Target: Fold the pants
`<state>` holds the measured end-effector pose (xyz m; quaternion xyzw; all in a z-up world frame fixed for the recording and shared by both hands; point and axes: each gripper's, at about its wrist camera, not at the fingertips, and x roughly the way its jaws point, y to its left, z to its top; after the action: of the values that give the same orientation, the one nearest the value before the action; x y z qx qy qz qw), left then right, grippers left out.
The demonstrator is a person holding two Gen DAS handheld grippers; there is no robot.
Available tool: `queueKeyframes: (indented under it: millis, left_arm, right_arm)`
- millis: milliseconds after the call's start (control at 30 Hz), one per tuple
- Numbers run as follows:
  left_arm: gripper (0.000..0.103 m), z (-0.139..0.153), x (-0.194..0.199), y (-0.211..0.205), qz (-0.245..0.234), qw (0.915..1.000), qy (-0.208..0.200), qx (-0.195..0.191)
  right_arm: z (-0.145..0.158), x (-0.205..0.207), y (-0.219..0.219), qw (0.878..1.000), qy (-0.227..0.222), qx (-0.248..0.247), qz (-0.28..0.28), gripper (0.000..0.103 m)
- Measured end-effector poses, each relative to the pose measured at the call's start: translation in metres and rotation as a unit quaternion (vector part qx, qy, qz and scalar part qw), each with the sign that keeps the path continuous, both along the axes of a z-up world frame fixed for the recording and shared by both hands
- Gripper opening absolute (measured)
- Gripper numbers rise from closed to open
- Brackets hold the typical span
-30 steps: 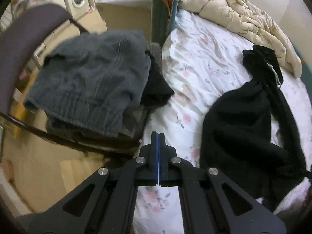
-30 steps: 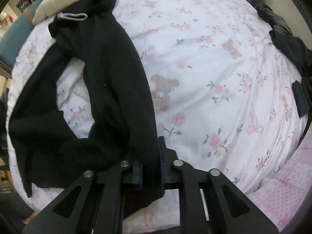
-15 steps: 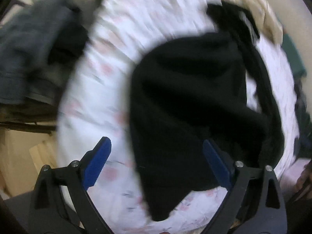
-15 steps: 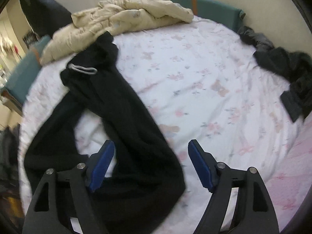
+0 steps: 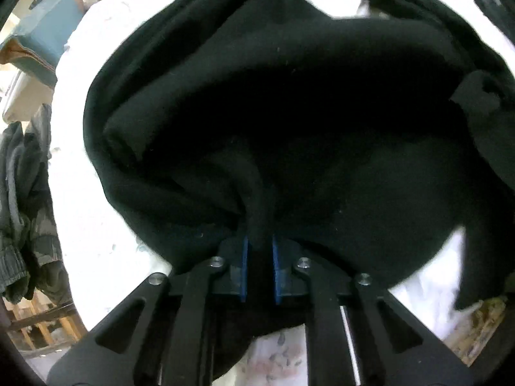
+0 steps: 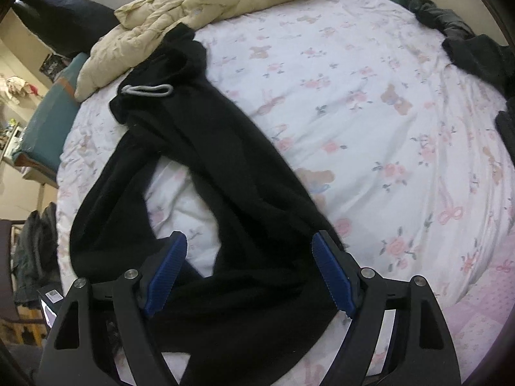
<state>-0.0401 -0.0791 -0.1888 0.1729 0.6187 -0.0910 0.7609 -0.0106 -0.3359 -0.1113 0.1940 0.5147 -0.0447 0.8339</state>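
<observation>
Pants (image 5: 289,112) fabric sits pinched in my left gripper (image 5: 259,257), just closed; my right gripper (image 6: 249,276) gapes above them.

Left wrist view: rides the left claw (image 5: 259,251), aimed steeply down, pressed close to the black pants (image 5: 289,112), which fill most of the frame.
Right wrist view: rides the right claw (image 6: 249,267), tilted down from farther back, taking in most of the bed (image 6: 370,112).
Shared: black pants, floral bed sheet.
</observation>
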Motion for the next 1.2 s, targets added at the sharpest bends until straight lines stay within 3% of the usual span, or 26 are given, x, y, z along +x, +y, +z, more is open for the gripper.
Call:
queueKeyframes:
  millis: [67, 167, 267, 333, 467, 600, 700, 767, 800, 833, 900, 1000, 1100, 1200]
  left_arm:
    - [0.006, 0.008, -0.008, 0.006, -0.006, 1.0000, -0.004, 0.003]
    - [0.006, 0.014, -0.030, 0.010, -0.057, 0.9966, -0.007, 0.060]
    - [0.005, 0.023, -0.055, 0.032, -0.068, 0.9942, 0.017, 0.082]
    - [0.005, 0.035, -0.074, 0.053, -0.066, 0.9936, 0.043, 0.081]
    - [0.005, 0.068, -0.104, 0.079, -0.063, 0.9950, 0.036, 0.069]
    - [0.011, 0.094, -0.091, 0.103, -0.005, 0.9987, 0.020, 0.047]
    - [0.023, 0.114, -0.072, 0.094, 0.025, 0.9989, 0.016, -0.035]
    - [0.054, 0.130, -0.062, 0.092, 0.045, 0.9954, -0.010, -0.084]
    - [0.081, 0.141, -0.052, 0.092, 0.063, 0.9915, -0.033, -0.109]
    - [0.093, 0.148, -0.041, 0.092, 0.078, 0.9878, -0.055, -0.123]
    - [0.095, 0.149, -0.018, 0.085, 0.091, 0.9841, -0.074, -0.133]
    - [0.095, 0.130, 0.027, 0.067, 0.104, 0.9857, -0.066, -0.115]
    - [0.095, 0.095, 0.068, 0.049, 0.115, 0.9877, -0.054, -0.090]
    - [0.094, 0.057, 0.095, 0.030, 0.131, 0.9867, -0.020, -0.095]
  right_arm:
    - [0.001, 0.002, 0.003, 1.000, -0.003, 0.007, 0.005, 0.082]
    - [0.000, 0.004, 0.008, 1.000, -0.001, 0.001, 0.011, 0.082]
    - [-0.003, 0.004, 0.013, 1.000, 0.009, 0.003, 0.019, 0.082]
    - [-0.002, 0.002, 0.016, 1.000, 0.009, 0.007, 0.024, 0.082]
    - [0.010, -0.001, 0.027, 0.998, -0.019, 0.032, 0.045, 0.082]
    - [0.009, 0.001, 0.040, 0.998, -0.018, 0.015, 0.064, 0.082]
    - [0.004, 0.004, 0.043, 0.998, -0.007, 0.000, 0.068, 0.082]
    - [0.002, 0.003, 0.040, 0.998, -0.003, -0.008, 0.061, 0.082]
    - [0.001, 0.002, 0.038, 0.998, -0.002, -0.007, 0.059, 0.082]
    - [0.001, 0.001, 0.037, 0.998, -0.002, -0.003, 0.057, 0.082]
    - [0.001, 0.001, 0.033, 0.999, -0.002, 0.002, 0.051, 0.082]
    - [0.000, 0.003, 0.032, 0.999, -0.001, 0.007, 0.047, 0.082]
    - [0.000, 0.009, 0.035, 0.999, 0.002, 0.010, 0.053, 0.082]
    - [0.000, 0.015, 0.039, 0.998, 0.001, 0.006, 0.058, 0.082]
